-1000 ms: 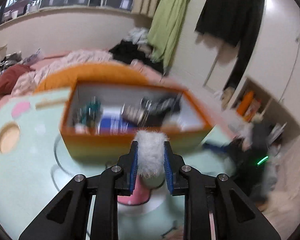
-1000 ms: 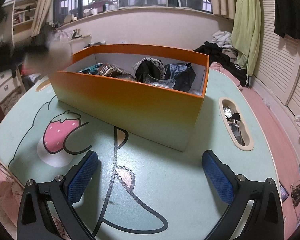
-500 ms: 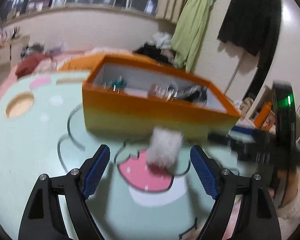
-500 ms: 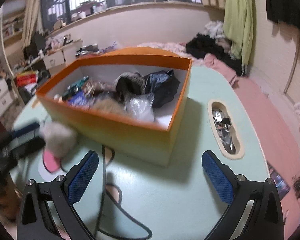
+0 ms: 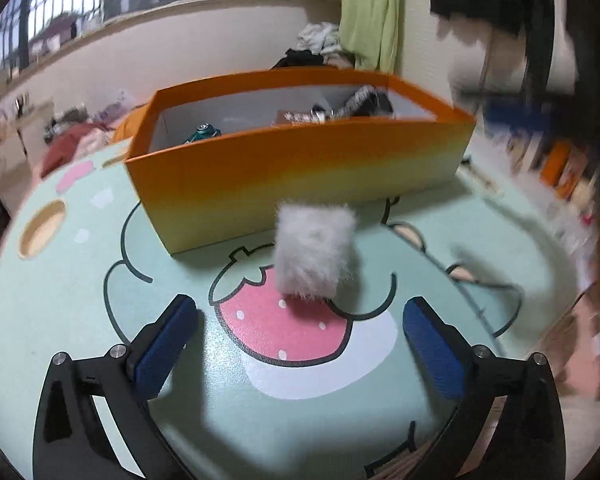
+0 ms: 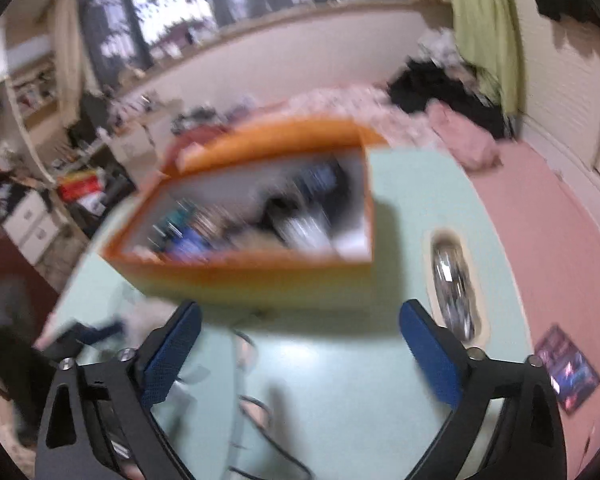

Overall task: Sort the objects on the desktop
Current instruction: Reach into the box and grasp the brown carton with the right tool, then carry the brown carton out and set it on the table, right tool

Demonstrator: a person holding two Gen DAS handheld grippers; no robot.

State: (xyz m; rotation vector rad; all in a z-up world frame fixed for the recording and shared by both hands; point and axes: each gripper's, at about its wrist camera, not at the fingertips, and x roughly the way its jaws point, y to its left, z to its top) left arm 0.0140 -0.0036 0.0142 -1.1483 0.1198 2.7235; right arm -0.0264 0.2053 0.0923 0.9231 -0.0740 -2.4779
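On the mint-green table (image 5: 80, 320), as seen from the left wrist, a white furry block (image 5: 312, 252) is found over the upper edge of a printed pink strawberry (image 5: 288, 328), just in front of the orange box (image 5: 300, 168). The left gripper (image 5: 300, 336) is seen with its jaws opening; the blue pads (image 5: 164, 344) are spread wide to either side, and the furry block is touched by neither. Whether the block is resting on the table or in the air cannot be told. Inside the box, a teal item (image 5: 204, 133) and some dark and striped things (image 5: 364, 104) are visible above the near wall. A round tan recess (image 5: 44, 228) is set into the table at the left.

From the right wrist, everything is blurred by motion. The right gripper (image 6: 300, 348) is shown with its jaws closing while the pads (image 6: 428, 352) are well apart, and nothing is caught between them. Beyond them the orange box (image 6: 260, 272) is seen from above, filled with blurred dark, blue and silvery items. An oval recess (image 6: 456, 284) holding something shiny lies to its right in the table (image 6: 360, 380). At the lower left a dark, blurred shape with blue parts is visible, likely the other gripper.
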